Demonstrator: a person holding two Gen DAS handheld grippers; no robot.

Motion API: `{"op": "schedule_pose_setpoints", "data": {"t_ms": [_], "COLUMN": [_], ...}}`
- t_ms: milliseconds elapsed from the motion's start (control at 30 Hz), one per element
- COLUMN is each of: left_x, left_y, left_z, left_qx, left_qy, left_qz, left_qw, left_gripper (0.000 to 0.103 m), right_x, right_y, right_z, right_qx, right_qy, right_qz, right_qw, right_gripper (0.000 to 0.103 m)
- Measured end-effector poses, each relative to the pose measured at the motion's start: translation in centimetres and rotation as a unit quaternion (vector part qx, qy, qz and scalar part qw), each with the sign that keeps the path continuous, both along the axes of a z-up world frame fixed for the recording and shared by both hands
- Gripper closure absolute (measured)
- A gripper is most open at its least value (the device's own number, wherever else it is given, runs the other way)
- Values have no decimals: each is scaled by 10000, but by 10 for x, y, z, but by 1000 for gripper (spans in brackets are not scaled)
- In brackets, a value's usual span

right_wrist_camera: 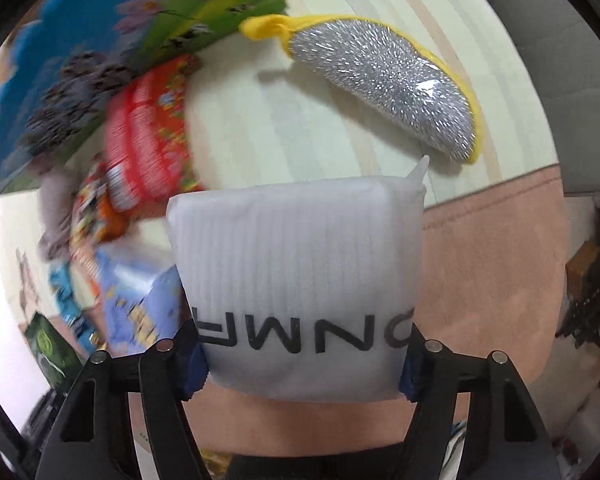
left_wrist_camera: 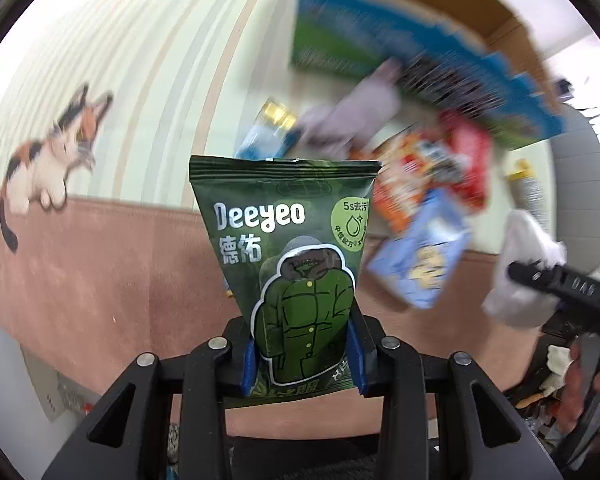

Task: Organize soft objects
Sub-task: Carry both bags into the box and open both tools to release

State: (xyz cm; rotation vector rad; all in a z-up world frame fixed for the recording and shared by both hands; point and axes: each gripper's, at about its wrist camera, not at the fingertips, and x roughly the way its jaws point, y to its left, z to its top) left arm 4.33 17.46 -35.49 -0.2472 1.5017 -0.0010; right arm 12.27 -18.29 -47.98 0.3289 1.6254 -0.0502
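Note:
My left gripper is shut on a green Deeyeo wipes pack and holds it upright above the mat. My right gripper is shut on a white packet of socks with black letters; that packet also shows at the right of the left wrist view. A blurred heap of soft packs lies beyond: a red pack, an orange pack, a light blue pack and a grey cloth. A silver scrub pad with yellow trim lies on the striped mat.
A cardboard box printed blue and green stands at the back; it also shows in the right wrist view. The mat is striped cream with a pink border and a cat picture. A spray can stands at right.

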Motion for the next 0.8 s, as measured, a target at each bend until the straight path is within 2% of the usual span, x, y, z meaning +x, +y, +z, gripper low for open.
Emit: {"op": "schedule_pose_setpoints", "data": {"t_ms": [133,233,367,467,600,700,800], "left_x": [15,53,110,161,250,306,350], "left_y": [-5,-17,-27,-40,-49,-59,-76], "left_z": [49,78,111,120,92,63,29], "left_qx": [-238,-553,-647,-555,-650,-852,-900], "left_qy": [-502,-665,-942,-1001,-616,-182,269], "left_qz": [-241,-294,-449,-568,-472,-439,-454], "left_qw": [9982,9958,9924,9918,9949,9952,9945], "left_gripper": [70,70,70,70,70,70,70], "right_x": [-7,-1,33,80,142,210,270], "right_y": [12,25,40,47,53,58,57], "right_z": [58,102,158,188,205,183,154], "right_qx": [360,573,759,709,427,274,171], "right_qy": [-480,-873,-1314,-1546,-1490,-1231,-987], "right_qz": [153,262,517,747,1018,1145,1212], "right_qw": [9981,9942,9871,9826,9827,9854,9876], "right_gripper": [30,30,30,30,30,30,30]}}
